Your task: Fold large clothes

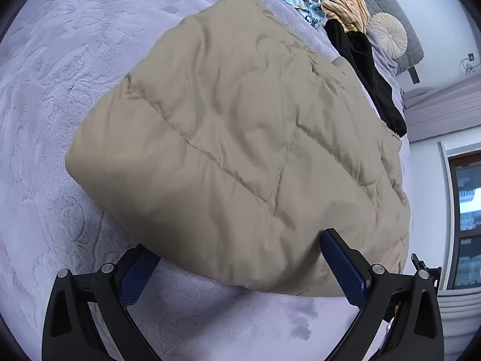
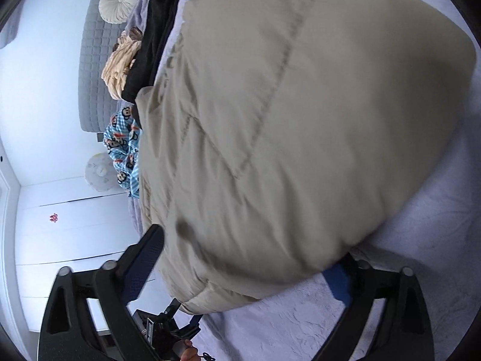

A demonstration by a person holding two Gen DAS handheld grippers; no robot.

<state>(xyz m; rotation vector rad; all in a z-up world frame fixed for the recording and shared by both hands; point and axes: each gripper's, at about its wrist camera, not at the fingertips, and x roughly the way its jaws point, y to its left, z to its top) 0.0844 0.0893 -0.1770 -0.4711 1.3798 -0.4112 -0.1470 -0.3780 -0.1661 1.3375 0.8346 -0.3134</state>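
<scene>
While the folded beige quilted jacket (image 1: 240, 138) lies on the lavender bedspread (image 1: 45, 120), left gripper (image 1: 237, 266) and right gripper (image 2: 249, 258) both straddle its near edge, jaws spread wide, unclamped.

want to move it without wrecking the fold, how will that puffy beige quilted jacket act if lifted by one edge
The puffy beige quilted jacket probably sags and unfolds: it bulges softly around the wide-open left gripper. Its puffed panels suggest lightness for its bulk. The smooth shell may slip between the right gripper fingers.

Both wrist views closely face the beige jacket (image 1: 240, 138) from opposite sides.
</scene>
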